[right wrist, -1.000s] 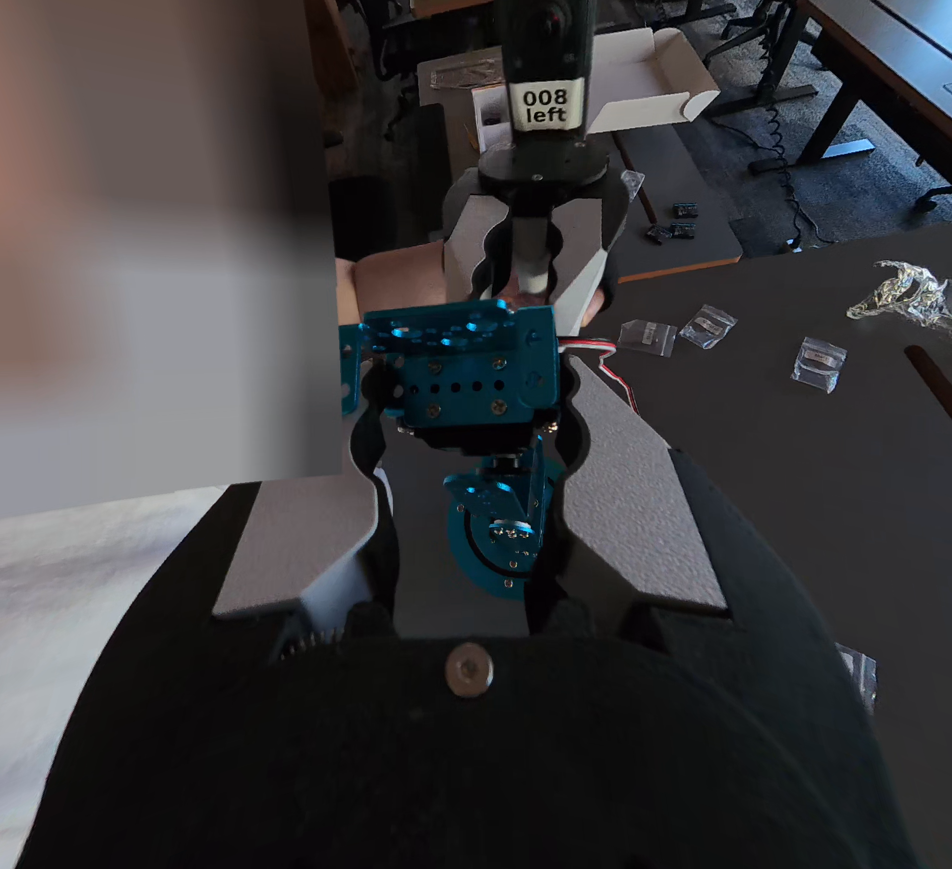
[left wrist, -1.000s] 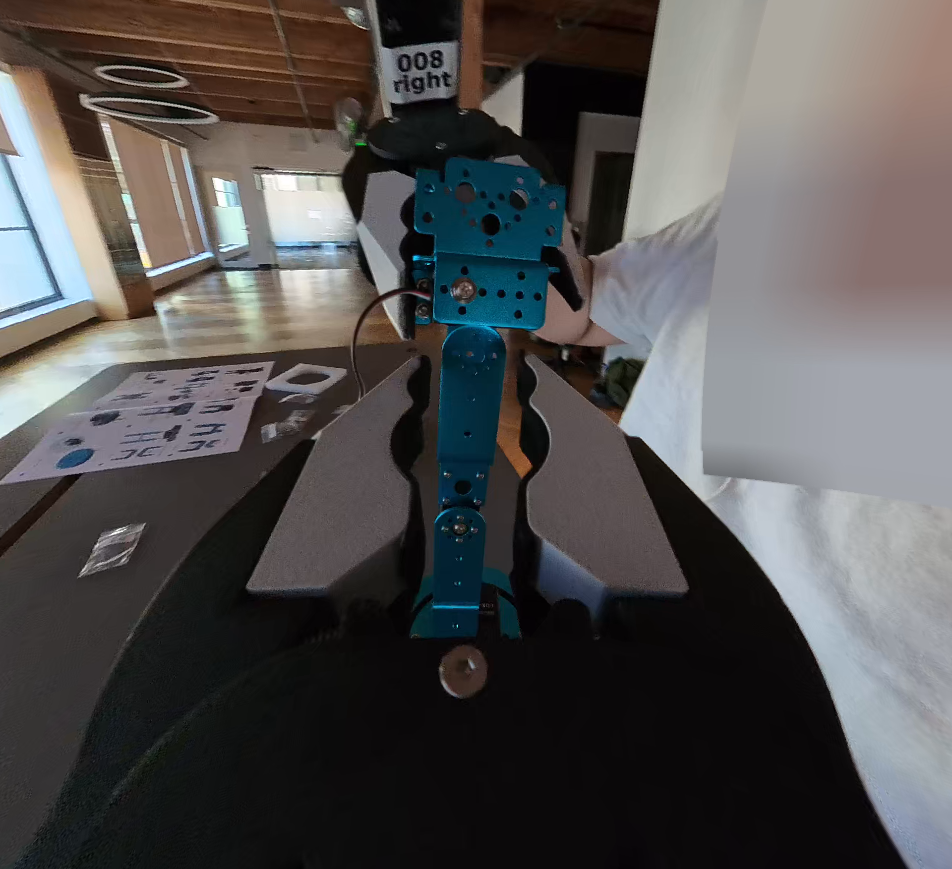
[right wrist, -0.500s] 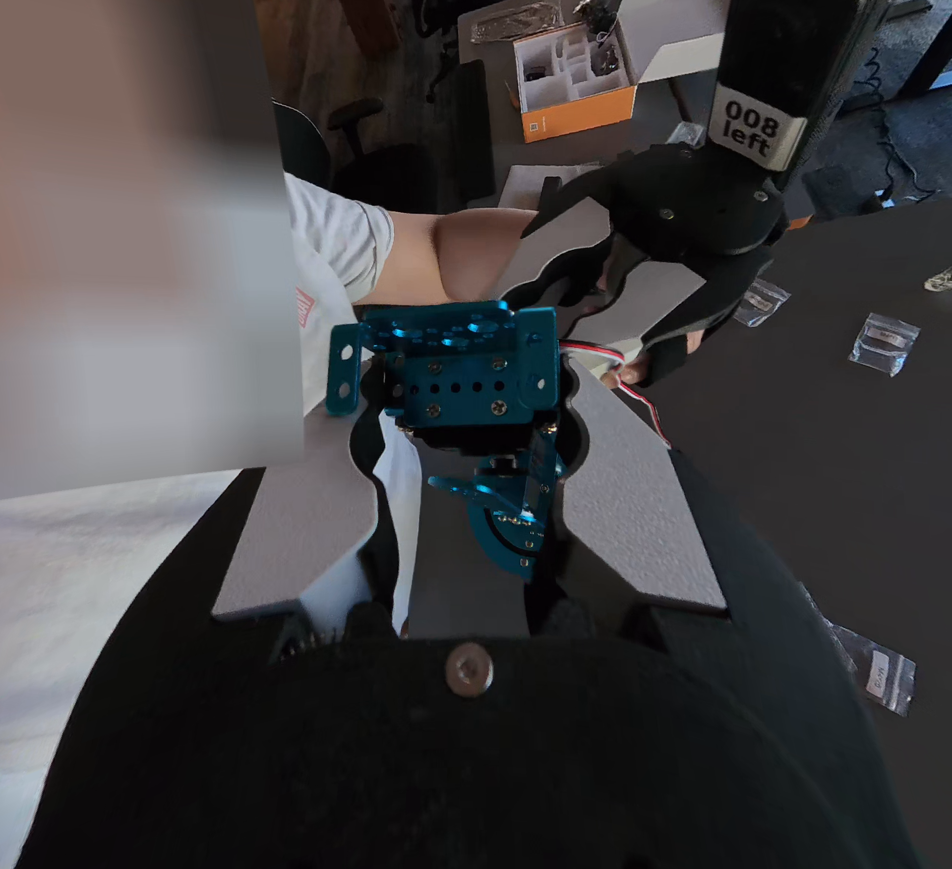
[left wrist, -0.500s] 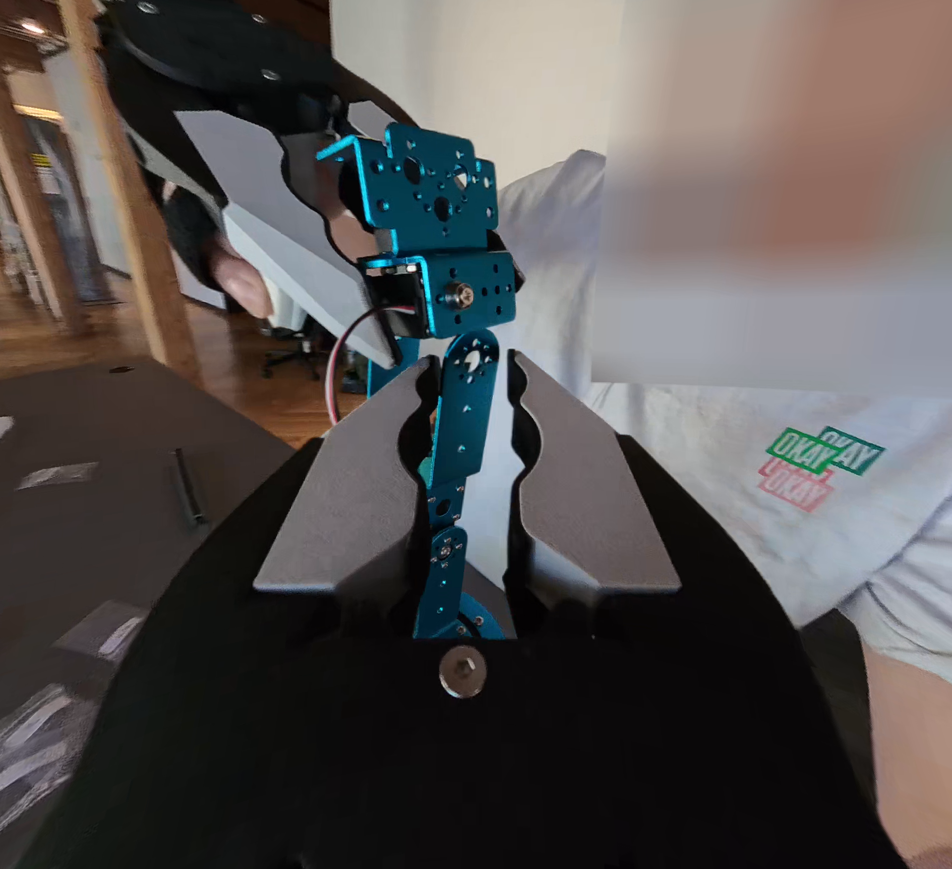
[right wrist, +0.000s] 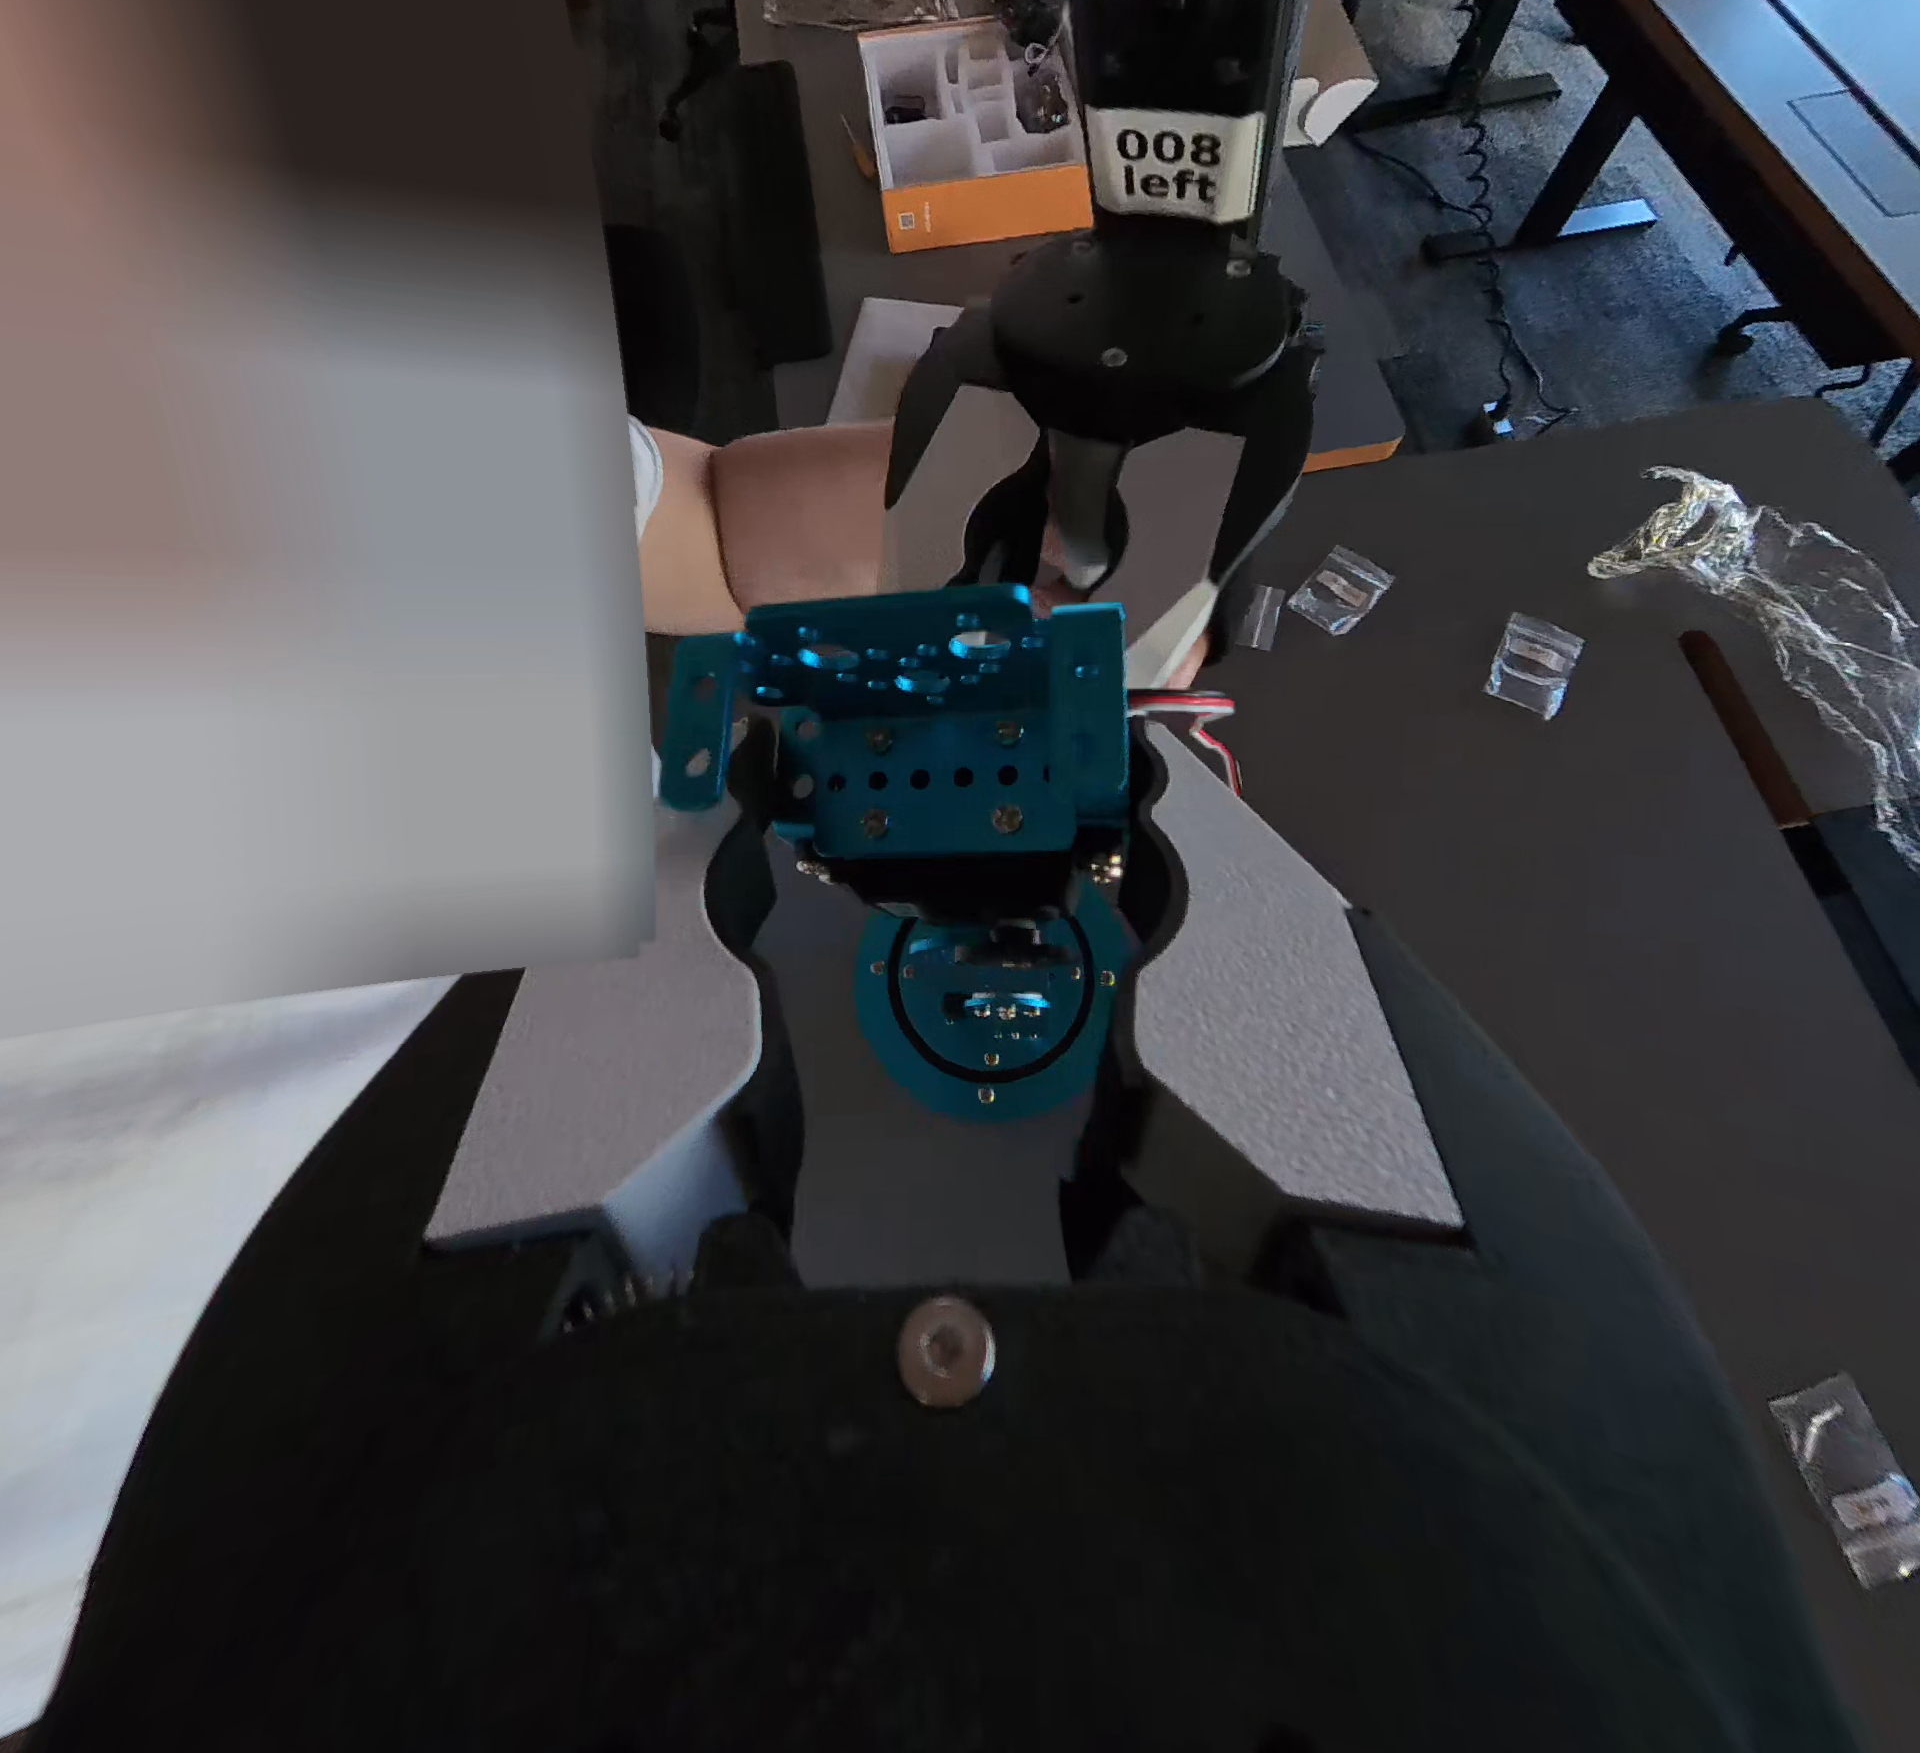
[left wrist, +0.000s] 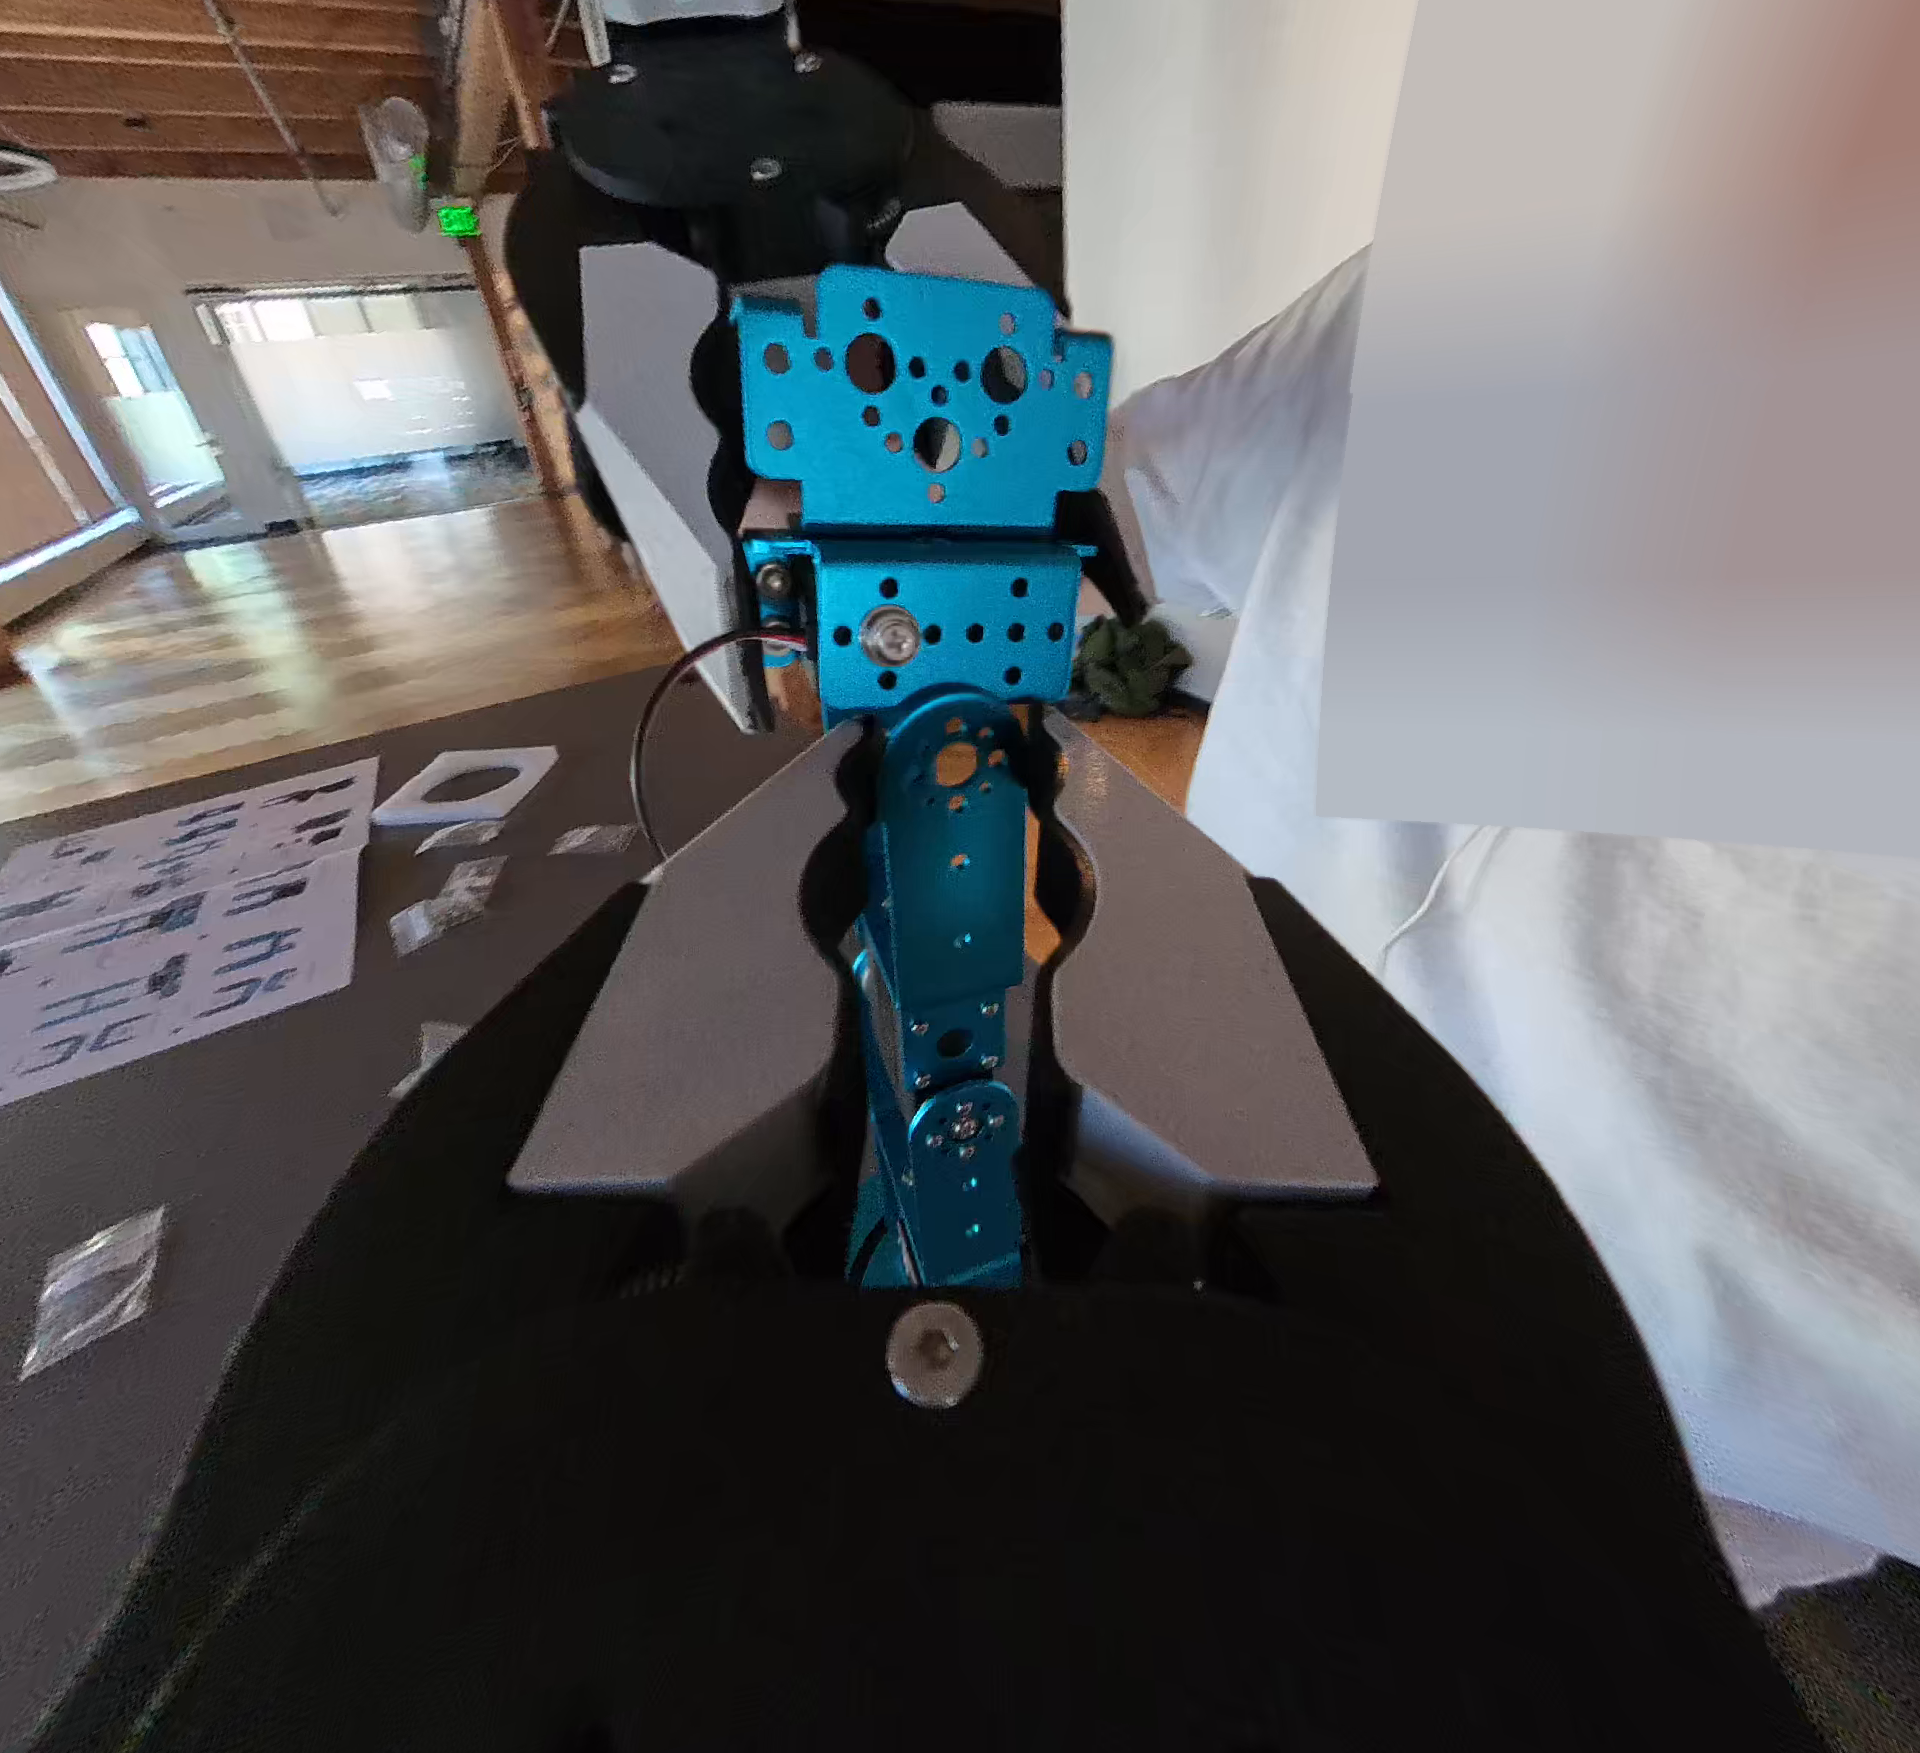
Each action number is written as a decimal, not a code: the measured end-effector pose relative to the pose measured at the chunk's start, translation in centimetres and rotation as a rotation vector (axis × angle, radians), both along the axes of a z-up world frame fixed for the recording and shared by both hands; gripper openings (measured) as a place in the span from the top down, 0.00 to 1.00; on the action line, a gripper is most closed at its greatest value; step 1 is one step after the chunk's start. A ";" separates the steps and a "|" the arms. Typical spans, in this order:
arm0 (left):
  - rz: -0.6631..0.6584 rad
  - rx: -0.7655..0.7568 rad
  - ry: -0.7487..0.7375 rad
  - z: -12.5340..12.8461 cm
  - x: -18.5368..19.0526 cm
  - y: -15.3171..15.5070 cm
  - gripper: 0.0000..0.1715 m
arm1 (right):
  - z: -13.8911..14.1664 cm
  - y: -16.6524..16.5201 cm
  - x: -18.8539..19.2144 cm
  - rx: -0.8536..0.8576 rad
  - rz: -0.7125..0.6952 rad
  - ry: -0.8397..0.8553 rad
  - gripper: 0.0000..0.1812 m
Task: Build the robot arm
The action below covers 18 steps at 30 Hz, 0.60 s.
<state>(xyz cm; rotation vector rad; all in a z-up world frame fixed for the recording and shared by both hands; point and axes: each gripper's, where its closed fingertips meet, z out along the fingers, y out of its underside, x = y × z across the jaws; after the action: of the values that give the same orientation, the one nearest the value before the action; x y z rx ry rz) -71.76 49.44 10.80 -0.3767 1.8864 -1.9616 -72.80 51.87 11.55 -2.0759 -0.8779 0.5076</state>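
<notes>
Left wrist view, left to right. Printed sheets [left wrist: 177, 914] lie flat on the dark counter [left wrist: 208, 1184], with a clear bag [left wrist: 94, 1282] nearer the camera and a white square frame [left wrist: 468, 784] beyond the sheets. At centre, the left tongs [left wrist: 940, 830] stand narrow, closed on the lower link of a blue bracket assembly [left wrist: 920, 456], which rises upright between the grey fingers [left wrist: 717, 997]. A thin wire [left wrist: 665, 727] loops out from the assembly's left side. The right tongs [left wrist: 831, 415] come down from above and grip the assembly's upper plate. To the right, a person's white shirt [left wrist: 1558, 1080] fills the view.

Right wrist view, left to right. The white shirt [right wrist: 156, 1184] is at lower left. The right tongs [right wrist: 940, 789] are held fairly wide, clamped on the blue bracket assembly [right wrist: 935, 747] across its boxed upper block; a blue disc [right wrist: 977, 1007] shows below it between the fingers. The left tongs [right wrist: 1081, 560] reach in from beyond the assembly; their closure cannot be judged from this view. An orange box [right wrist: 977, 217] sits on a far desk. On the counter [right wrist: 1455, 872] at right lie small clear bags [right wrist: 1532, 664] and crumpled plastic wrap [right wrist: 1787, 581].
</notes>
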 end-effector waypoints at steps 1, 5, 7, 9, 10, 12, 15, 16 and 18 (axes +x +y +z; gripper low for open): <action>0.026 0.013 0.020 -0.3 0.3 0.2 0.81 | -0.1 0.0 -0.1 -0.004 0.005 -0.004 0.63; 0.038 0.018 0.084 -1.0 0.0 0.8 0.79 | -1.0 0.4 0.2 -0.003 -0.010 -0.074 0.63; 0.031 0.002 0.088 -0.9 -0.3 1.0 0.80 | -1.2 0.4 0.3 -0.009 -0.008 -0.076 0.63; 0.041 0.007 0.077 -0.9 -0.3 0.9 0.80 | -1.1 0.4 0.2 0.000 -0.009 -0.067 0.63; 0.047 0.017 0.065 -0.9 -0.3 0.8 0.81 | -1.1 0.4 0.2 0.014 -0.006 -0.066 0.63; 0.041 0.031 0.047 -0.7 -0.6 0.7 0.85 | -0.9 0.3 0.1 0.039 0.007 -0.062 0.63; 0.049 0.036 0.041 -0.7 -0.7 0.7 0.85 | -0.7 0.2 0.0 0.066 0.020 -0.070 0.64; 0.045 0.031 0.044 -0.7 -0.7 0.7 0.85 | -0.6 0.2 -0.2 0.071 0.027 -0.072 0.64; 0.042 0.020 0.051 -0.7 -0.7 0.8 0.86 | -0.3 -0.1 -0.5 0.057 0.040 -0.055 0.64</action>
<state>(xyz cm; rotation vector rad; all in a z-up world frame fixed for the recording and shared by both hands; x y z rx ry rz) -72.45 50.28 10.08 -0.4613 1.9124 -1.9211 -73.30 51.75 11.29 -2.0321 -0.9571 0.4428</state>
